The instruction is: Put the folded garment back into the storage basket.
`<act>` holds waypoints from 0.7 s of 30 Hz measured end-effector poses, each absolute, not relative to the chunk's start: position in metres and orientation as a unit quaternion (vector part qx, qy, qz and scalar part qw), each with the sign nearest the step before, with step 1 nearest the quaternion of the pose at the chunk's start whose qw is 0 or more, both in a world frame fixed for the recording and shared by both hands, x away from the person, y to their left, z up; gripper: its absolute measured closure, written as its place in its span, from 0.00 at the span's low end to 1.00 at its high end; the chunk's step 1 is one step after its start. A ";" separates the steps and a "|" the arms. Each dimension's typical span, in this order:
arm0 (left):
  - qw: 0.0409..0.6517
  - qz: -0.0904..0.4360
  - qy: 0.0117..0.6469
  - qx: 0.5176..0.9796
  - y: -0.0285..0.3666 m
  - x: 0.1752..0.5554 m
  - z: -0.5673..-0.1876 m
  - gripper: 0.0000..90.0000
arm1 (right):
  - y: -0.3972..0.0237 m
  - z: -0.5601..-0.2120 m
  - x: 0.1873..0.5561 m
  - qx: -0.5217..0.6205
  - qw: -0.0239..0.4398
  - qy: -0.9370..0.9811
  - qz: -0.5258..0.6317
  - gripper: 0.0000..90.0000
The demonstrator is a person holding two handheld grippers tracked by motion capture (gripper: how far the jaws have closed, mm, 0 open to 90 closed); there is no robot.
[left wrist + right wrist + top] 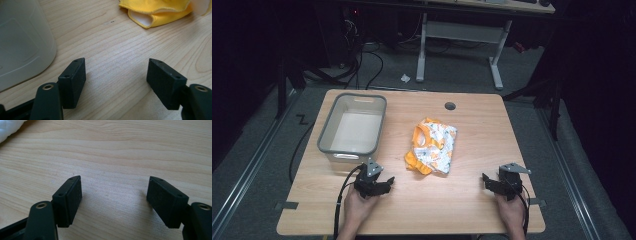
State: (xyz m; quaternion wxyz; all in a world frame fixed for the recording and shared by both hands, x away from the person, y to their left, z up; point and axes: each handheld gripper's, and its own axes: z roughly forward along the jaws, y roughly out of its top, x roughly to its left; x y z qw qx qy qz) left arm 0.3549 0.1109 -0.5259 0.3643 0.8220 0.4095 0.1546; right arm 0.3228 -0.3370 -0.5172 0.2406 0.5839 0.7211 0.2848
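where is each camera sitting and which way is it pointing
High view: above the person's side, looking forward and down on the table, grey bin, crumpled cloth; both forearms, left gripper, right gripper.
Left gripper view: low along its open jaws toward bin and cloth.
Right gripper view: low along its open jaws over bare wood.
Shared: high and left gripper views both show bin and cloth.

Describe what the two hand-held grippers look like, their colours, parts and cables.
Both are black. The left hand-held gripper and the right hand-held gripper each carry a grey three-cornered plate on top and trail a black cable. Their jaws end in flat rectangular black pads with small screw holes, on arms with brass-coloured pivot rings.
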 end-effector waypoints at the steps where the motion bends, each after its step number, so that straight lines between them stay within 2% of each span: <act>1: 0.364 0.155 0.410 0.822 0.111 0.355 -0.526 0.35 | -0.337 -0.517 0.323 0.584 0.241 0.721 0.285 0.32; 21: 0.364 0.155 0.413 0.820 0.110 0.355 -0.526 0.35 | -0.337 -0.517 0.323 0.584 0.241 0.721 0.285 0.32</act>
